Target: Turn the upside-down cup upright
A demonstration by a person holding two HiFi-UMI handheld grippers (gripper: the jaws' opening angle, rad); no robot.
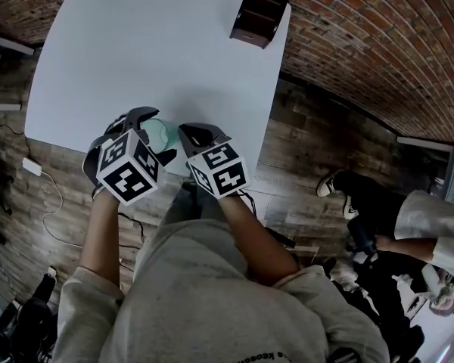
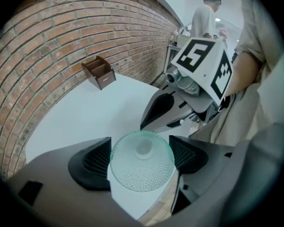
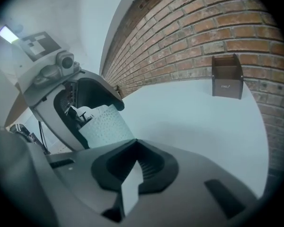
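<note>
A pale green, dimpled translucent cup (image 1: 158, 132) stands close to the front edge of the white table (image 1: 151, 44). Its closed base (image 2: 142, 161) faces up toward my left gripper's camera, so it is upside down. My left gripper (image 1: 154, 136) points steeply down over it, jaws wide, with both dark pads (image 2: 97, 161) pressed against the cup's sides. The right gripper view shows the cup (image 3: 106, 126) sitting between those jaws. Whether it rests on the table or is lifted I cannot tell. My right gripper (image 1: 191, 134) hovers just right of the cup, shut and holding nothing (image 3: 135, 162).
A dark brown wooden organiser box (image 1: 259, 12) stands at the table's far right corner, by the brick wall (image 1: 378, 44). The table's front edge runs just below the cup, with wood floor beyond. A person (image 1: 397, 218) sits on the floor to the right. Cables (image 1: 49, 195) lie at left.
</note>
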